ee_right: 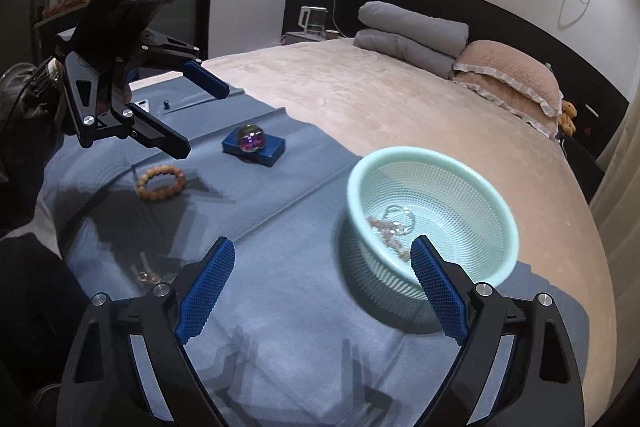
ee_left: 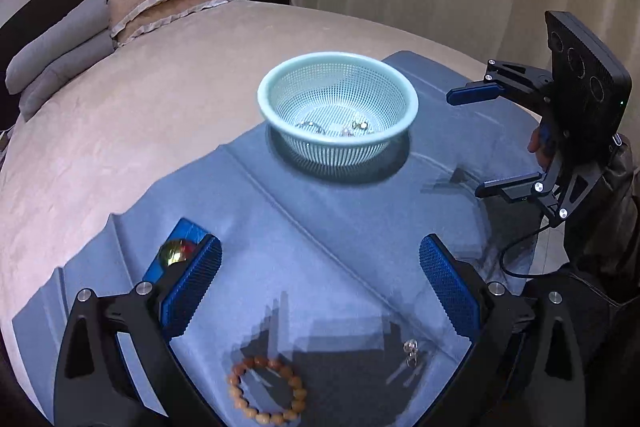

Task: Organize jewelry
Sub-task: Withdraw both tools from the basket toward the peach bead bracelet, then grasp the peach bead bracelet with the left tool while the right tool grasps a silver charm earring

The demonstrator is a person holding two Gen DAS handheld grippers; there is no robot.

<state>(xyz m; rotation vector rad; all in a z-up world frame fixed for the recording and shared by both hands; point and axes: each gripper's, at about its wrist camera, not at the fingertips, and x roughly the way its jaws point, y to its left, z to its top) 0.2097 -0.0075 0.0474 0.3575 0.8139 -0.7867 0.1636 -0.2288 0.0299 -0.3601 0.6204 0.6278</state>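
Observation:
A mint mesh basket (ee_left: 338, 95) (ee_right: 496, 195) stands on a blue cloth and holds a silver bracelet (ee_right: 398, 217) and a pink bead string (ee_right: 384, 231). An orange bead bracelet (ee_left: 267, 389) (ee_right: 161, 182) lies on the cloth below my left gripper (ee_left: 320, 281), which is open and empty. Small silver earrings (ee_left: 411, 351) (ee_right: 146, 275) lie beside it. My right gripper (ee_right: 322, 283) is open and empty next to the basket; it also shows in the left wrist view (ee_left: 466, 143). The left gripper shows in the right wrist view (ee_right: 204, 119).
A blue box (ee_right: 254, 148) (ee_left: 176, 251) with a shiny glass ball (ee_right: 251, 138) on top sits on the blue cloth (ee_left: 328, 227). The cloth lies on a beige bed (ee_right: 360, 99) with pillows at its head. A curtain hangs beyond the bed.

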